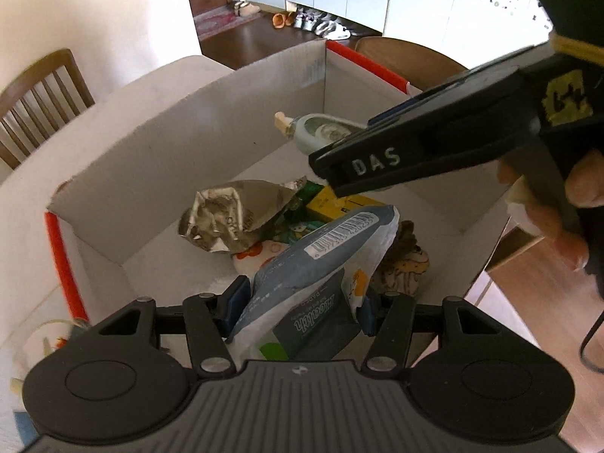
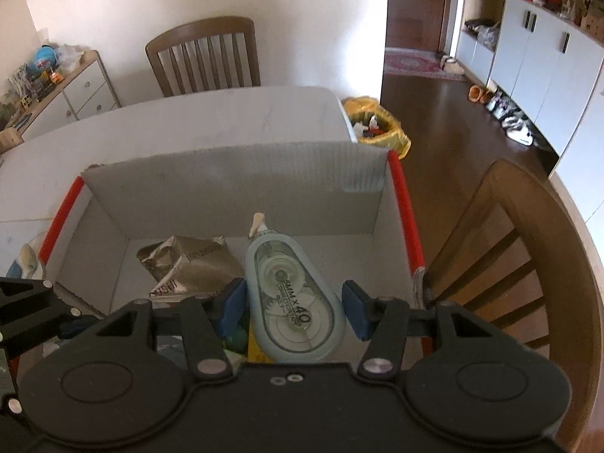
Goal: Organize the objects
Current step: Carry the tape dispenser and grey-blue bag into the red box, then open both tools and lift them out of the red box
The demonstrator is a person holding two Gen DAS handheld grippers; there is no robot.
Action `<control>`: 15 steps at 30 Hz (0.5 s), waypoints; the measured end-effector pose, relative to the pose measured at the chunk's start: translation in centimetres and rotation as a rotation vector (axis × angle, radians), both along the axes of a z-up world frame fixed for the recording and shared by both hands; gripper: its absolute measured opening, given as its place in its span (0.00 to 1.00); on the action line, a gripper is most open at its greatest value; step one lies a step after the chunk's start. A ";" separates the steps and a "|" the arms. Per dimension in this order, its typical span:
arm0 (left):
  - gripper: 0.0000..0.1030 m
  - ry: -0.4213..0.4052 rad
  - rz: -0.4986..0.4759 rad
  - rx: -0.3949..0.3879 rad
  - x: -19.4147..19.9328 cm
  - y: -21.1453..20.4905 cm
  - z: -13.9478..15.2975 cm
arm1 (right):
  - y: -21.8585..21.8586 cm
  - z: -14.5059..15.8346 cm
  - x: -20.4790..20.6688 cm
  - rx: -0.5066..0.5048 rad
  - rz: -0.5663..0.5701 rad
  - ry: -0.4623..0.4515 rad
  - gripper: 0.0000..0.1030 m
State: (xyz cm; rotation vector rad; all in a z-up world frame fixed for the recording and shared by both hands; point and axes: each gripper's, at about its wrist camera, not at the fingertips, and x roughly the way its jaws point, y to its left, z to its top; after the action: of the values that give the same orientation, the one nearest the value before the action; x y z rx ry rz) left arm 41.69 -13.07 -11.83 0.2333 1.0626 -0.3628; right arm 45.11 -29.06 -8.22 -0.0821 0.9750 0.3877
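Note:
A white cardboard box (image 1: 226,113) with red edge strips stands on the table; it also shows in the right wrist view (image 2: 234,185). My left gripper (image 1: 298,305) is shut on a grey-white wipes packet (image 1: 321,260) held over the box. My right gripper (image 2: 294,309) is open, with a pale blue correction tape dispenser (image 2: 290,294) between its pads, touching the left pad only; the dispenser also shows in the left wrist view (image 1: 321,132). Inside the box lie a crumpled silver foil wrapper (image 1: 226,219), a yellow box (image 1: 328,200) and a small patterned item (image 1: 404,264).
Wooden chairs stand at the far side (image 2: 204,56) and to the right (image 2: 528,264) of the white table (image 2: 188,120). A yellow bag (image 2: 377,124) sits on the floor past the table's corner. Shoes line the white cabinets (image 2: 528,75).

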 end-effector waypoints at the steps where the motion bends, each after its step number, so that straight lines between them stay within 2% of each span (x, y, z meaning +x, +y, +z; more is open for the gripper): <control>1: 0.55 0.003 0.002 -0.005 0.1 0.0 0.0 | 0.1 -0.1 0.0 -0.009 0.004 -0.006 0.53; 15: 0.59 0.090 0.045 -0.134 0.6 2.4 -1.1 | 0.9 -0.4 -0.5 -0.042 0.075 0.006 0.54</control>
State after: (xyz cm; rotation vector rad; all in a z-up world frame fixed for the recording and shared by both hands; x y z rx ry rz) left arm 42.34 -10.71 -12.96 0.0735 1.1255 -0.4054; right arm 44.63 -28.13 -8.63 -0.1560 0.9883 0.4364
